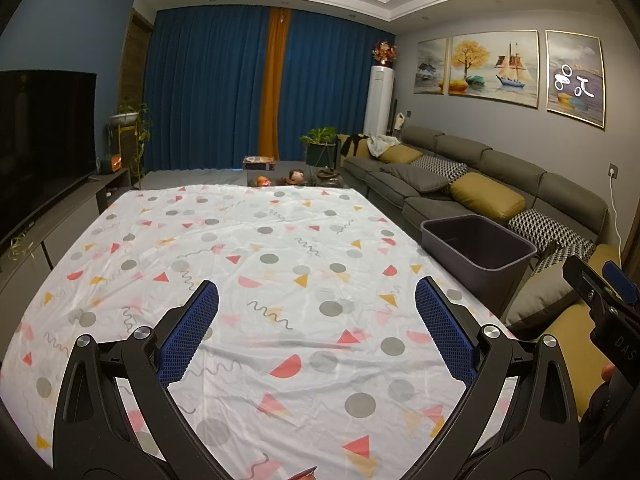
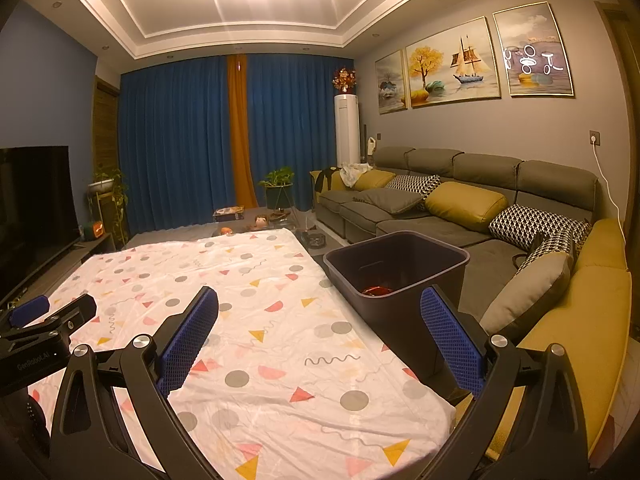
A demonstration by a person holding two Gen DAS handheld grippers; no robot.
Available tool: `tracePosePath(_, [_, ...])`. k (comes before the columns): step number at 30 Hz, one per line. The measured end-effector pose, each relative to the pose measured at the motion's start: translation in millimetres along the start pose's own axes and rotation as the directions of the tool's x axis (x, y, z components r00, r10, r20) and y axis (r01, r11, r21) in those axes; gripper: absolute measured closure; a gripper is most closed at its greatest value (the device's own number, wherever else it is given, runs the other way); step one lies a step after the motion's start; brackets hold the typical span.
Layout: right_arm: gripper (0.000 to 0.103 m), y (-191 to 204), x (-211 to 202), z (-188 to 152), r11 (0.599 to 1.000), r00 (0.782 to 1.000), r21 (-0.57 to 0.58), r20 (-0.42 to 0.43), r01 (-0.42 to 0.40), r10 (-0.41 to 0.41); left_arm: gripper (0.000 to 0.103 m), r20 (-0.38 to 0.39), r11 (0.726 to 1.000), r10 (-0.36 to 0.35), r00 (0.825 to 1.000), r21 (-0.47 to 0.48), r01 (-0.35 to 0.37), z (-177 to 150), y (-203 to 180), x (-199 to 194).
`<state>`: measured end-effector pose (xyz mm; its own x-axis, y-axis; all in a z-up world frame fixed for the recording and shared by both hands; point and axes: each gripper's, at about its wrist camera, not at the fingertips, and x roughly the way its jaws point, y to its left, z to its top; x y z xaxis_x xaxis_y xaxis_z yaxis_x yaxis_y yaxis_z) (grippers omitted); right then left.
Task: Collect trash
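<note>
Dark purple-grey bin stands upright, mouth up, at the bench's right edge beside the sofa; something red lies inside. Left tongs and right tongs gape wide, empty.

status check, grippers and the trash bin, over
Left gripper open, empty. Right gripper open, empty. Dark bin beside table, something red inside. Patterned tablecloth: no obstruction.

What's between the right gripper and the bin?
Only patterned tablecloth, with no loose item on it. In the right wrist view, the right gripper is open, and the bin stands just beyond its right finger.
</note>
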<state>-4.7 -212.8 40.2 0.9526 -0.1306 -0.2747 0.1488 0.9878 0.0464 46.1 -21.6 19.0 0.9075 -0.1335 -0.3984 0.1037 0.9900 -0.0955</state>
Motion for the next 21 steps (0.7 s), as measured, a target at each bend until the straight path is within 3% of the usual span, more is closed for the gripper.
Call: tracePosePath(21, [0.006,0.1,-0.1,-0.9,1.0,1.0,0.005,-0.002,0.003,-0.003,0.006,-0.006,1.0,-0.006,1.0,0.002,0.006,-3.3,-3.0,-1.2])
